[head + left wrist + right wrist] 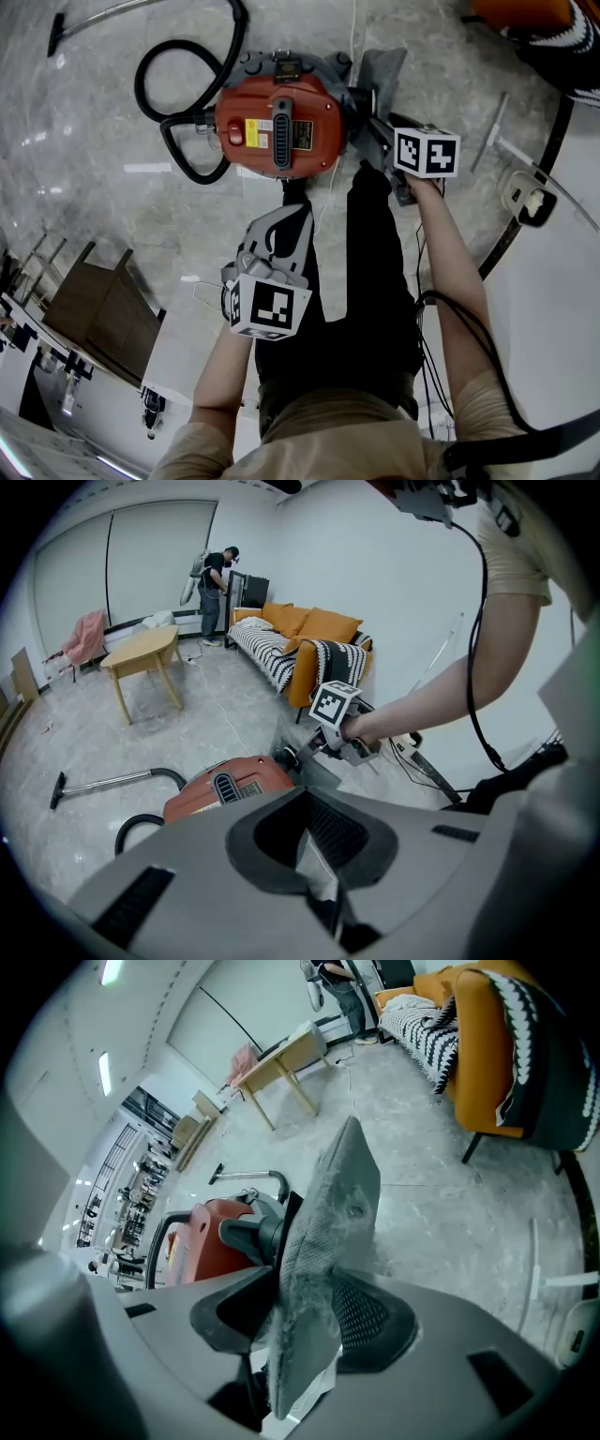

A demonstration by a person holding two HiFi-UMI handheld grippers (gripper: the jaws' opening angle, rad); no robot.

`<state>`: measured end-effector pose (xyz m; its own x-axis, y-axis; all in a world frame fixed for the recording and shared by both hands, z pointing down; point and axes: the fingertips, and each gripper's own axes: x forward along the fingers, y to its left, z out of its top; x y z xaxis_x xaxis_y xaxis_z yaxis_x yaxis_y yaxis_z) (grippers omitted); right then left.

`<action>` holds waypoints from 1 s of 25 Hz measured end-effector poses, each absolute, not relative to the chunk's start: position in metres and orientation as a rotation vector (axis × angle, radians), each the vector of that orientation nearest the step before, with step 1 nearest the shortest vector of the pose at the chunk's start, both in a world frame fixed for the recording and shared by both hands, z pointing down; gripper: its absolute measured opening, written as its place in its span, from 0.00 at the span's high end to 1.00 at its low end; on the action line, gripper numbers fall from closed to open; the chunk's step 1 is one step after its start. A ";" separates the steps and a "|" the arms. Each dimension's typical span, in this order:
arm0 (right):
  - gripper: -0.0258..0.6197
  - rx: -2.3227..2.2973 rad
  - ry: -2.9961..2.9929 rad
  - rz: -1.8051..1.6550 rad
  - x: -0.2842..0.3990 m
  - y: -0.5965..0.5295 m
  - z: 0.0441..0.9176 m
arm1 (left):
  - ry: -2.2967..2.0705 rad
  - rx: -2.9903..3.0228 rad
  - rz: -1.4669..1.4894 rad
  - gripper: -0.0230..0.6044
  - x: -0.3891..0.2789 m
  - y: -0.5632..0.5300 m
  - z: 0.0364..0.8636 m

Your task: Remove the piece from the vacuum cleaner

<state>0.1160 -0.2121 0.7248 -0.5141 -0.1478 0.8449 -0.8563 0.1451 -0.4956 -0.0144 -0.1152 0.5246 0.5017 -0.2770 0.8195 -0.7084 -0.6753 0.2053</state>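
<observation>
As right gripper [321,1302] clamps it, filter [339,1199] beside vacuum cleaner [277,127].

One vacuum cleaner [278,127] down there, one black hose [178,94] looping off it, one grey filter piece [323,1251], and my two tools: left gripper [314,841], right gripper [370,117]. Farther off I count one sofa [300,644], one wooden table [141,653] and one person [214,583]. There look to be two orange cushions [328,625], though they're small from here.

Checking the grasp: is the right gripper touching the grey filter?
Touching. In the right gripper view, the filter sits between the right gripper's jaws, pressed against the mesh pad.
</observation>
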 end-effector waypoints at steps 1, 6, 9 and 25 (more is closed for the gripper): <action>0.65 0.965 -1.790 1.410 0.115 -0.212 0.725 | -0.804 2.219 1.077 0.97 -0.014 -0.115 0.525; 0.66 0.946 -1.798 1.402 0.114 -0.213 0.726 | -0.791 2.218 1.074 0.97 -0.009 -0.113 0.528; 0.70 0.927 -1.800 1.361 0.117 -0.210 0.727 | -0.790 2.216 1.077 0.96 -0.010 -0.113 0.528; 0.91 0.940 -1.799 1.173 0.125 -0.203 0.730 | -0.808 2.216 1.079 0.97 -0.011 -0.118 0.529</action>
